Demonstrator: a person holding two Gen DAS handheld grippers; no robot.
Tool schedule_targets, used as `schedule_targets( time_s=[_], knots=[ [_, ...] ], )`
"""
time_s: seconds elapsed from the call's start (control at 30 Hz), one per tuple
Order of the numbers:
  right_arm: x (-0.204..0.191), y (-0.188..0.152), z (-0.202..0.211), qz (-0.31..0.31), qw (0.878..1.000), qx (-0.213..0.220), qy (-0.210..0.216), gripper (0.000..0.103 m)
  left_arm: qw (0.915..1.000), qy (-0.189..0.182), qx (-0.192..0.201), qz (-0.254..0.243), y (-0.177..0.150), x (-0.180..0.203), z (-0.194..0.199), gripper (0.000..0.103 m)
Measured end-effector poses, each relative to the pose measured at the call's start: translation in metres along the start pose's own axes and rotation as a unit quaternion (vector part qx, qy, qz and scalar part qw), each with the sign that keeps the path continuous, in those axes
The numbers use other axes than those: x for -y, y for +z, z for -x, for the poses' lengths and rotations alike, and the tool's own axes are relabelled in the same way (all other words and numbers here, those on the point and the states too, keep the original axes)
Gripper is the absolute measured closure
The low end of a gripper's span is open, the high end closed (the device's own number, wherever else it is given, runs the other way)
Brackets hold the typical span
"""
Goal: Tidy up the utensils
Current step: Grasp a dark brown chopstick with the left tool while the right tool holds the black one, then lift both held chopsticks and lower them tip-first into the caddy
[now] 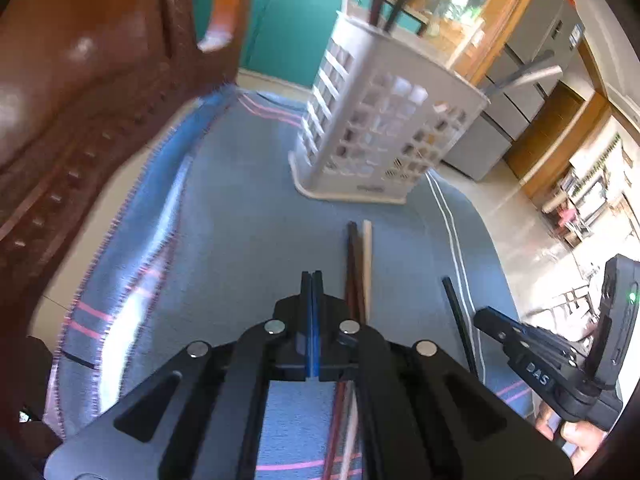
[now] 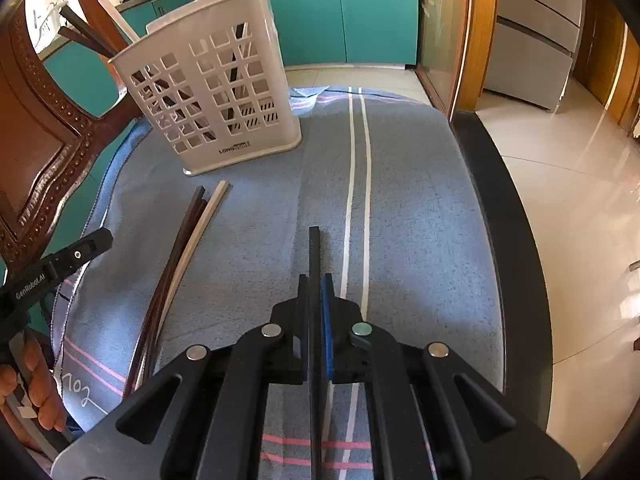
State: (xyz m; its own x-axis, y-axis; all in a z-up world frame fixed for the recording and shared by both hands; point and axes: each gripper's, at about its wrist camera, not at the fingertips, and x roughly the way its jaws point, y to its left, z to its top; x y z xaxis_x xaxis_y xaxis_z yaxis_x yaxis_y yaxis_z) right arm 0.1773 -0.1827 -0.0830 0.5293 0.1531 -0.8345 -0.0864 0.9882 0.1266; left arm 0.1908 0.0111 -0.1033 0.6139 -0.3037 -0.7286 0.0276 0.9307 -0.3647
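Note:
A white slotted utensil holder [image 1: 380,120] [image 2: 208,92] stands on the blue cloth and holds several chopsticks. My left gripper [image 1: 312,280] is shut and empty above the cloth. Just right of it lie a dark brown chopstick [image 1: 352,264] and a cream chopstick [image 1: 367,256]; both show in the right wrist view, brown [image 2: 176,256] and cream [image 2: 200,228]. My right gripper [image 2: 316,280] is shut on a black chopstick [image 2: 315,248] that points forward toward the holder. This gripper [image 1: 486,314] and its chopstick [image 1: 460,320] show at the right of the left wrist view.
A blue towel [image 2: 420,220] with white and pink stripes covers the round table. A carved brown wooden chair [image 1: 80,100] [image 2: 36,140] stands at the left. Teal cabinets [image 2: 360,8] and tiled floor [image 2: 580,200] lie beyond the table edge.

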Motion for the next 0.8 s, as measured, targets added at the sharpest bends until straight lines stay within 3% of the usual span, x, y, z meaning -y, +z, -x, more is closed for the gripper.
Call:
schedule_targets(
  time_s=[0.1,0.33,0.4,0.43,0.57,0.8],
  knots=[
    [-0.001,-0.001,-0.004,0.002,1.000,-0.007,0.003,0.092,0.9995,-0.014,-0.022,-0.018,-0.006,0.012,-0.009,0.101],
    [0.001,-0.006,-0.009,-0.004,1.000,-0.015,0.007,0.085,0.9953,-0.006,-0.053,-0.081,-0.016,0.044,-0.029,0.076],
    [0.001,-0.007,-0.011,-0.003,1.000,-0.018,0.007,0.085,0.9938,0.010,-0.059,-0.093,-0.018,0.047,-0.035,0.076],
    [0.000,-0.007,-0.012,-0.003,1.000,-0.020,0.007,0.085,0.9932,0.016,-0.061,-0.098,-0.019,0.047,-0.037,0.087],
    [-0.002,-0.010,-0.013,-0.001,1.000,-0.021,0.006,0.085,0.9958,0.005,-0.060,-0.068,-0.017,0.038,-0.034,0.095],
    [-0.009,-0.012,-0.015,0.006,1.000,-0.021,0.001,0.084,0.9996,0.000,-0.020,-0.018,-0.010,0.020,-0.013,0.096]
  ],
)
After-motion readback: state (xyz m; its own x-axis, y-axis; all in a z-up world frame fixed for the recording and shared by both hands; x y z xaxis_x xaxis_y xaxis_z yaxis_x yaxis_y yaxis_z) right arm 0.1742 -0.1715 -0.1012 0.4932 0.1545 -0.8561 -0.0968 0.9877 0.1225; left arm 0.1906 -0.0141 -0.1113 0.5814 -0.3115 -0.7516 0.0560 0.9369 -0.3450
